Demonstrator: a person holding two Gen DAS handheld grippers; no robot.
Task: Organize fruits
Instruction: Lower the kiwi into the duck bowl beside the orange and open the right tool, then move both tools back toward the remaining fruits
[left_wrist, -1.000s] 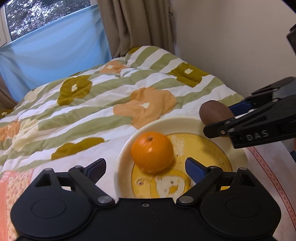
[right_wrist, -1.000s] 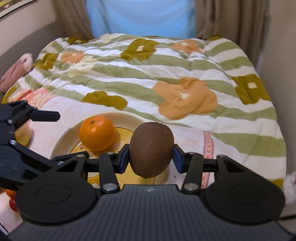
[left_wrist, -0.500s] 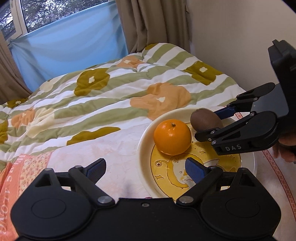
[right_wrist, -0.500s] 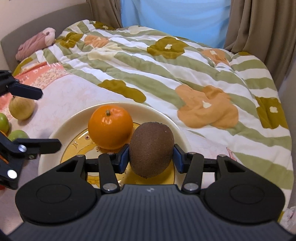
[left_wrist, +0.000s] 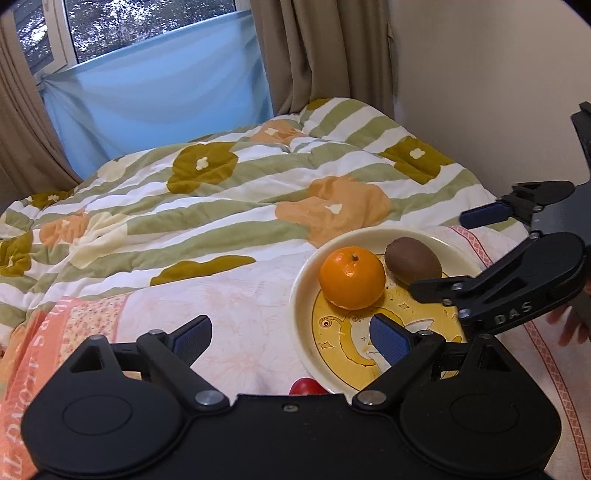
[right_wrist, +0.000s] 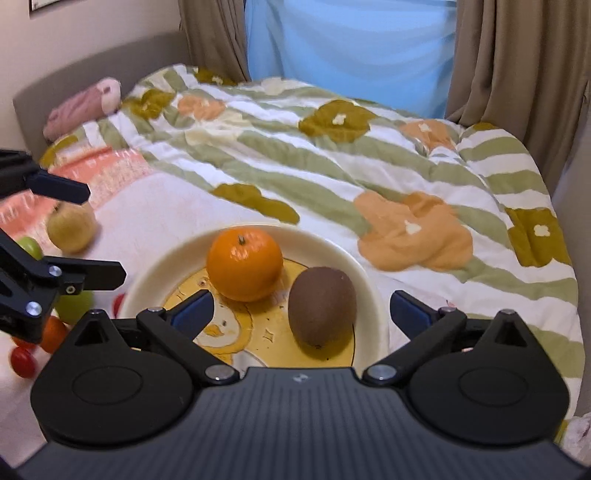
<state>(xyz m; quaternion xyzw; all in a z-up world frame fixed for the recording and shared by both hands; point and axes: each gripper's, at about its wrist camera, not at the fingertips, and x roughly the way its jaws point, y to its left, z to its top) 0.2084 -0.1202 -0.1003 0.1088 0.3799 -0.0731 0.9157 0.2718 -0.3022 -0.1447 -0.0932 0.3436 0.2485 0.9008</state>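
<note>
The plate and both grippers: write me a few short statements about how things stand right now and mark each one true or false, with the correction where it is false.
1. The kiwi lies on the plate. True.
2. The right gripper is clamped on the kiwi. False: its jaws stand open on either side, and the kiwi rests free.
3. The orange sits on the plate beside the kiwi. True.
4. The left gripper holds the orange. False: it is open and holds nothing.
5. All the fruit is on the plate. False: a yellowish pear and several small green and red fruits lie on the quilt off the plate.
</note>
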